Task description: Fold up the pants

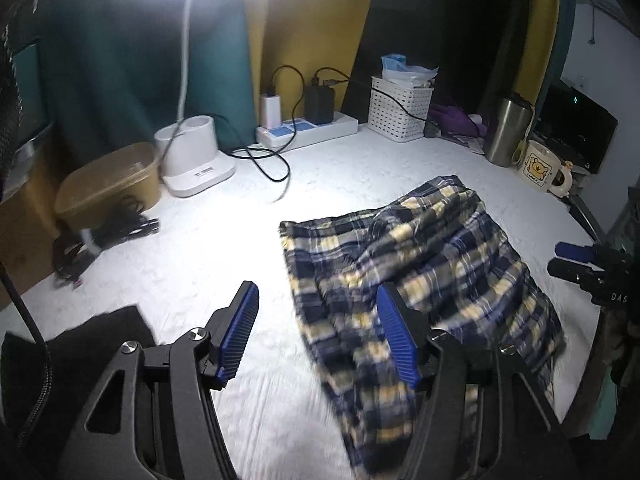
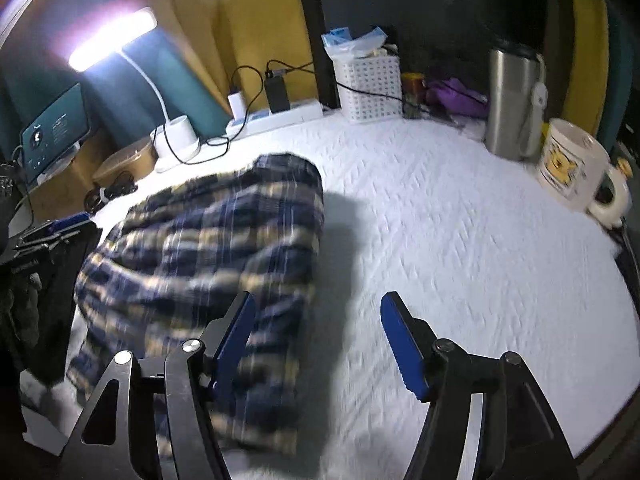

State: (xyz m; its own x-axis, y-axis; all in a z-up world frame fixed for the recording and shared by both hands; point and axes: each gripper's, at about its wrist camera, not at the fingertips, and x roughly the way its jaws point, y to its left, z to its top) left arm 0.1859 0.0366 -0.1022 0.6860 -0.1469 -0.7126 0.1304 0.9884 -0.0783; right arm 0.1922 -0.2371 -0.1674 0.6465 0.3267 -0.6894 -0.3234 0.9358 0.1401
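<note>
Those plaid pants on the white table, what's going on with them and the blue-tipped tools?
A person is folding the plaid pants on the white table, working with a hand-held gripper in each hand. The pants lie bunched and partly folded over. Right now neither tool grips the cloth: the left hand-held gripper and the right hand-held gripper both hang open over the near end of the pants with nothing between the blue pads.
</note>
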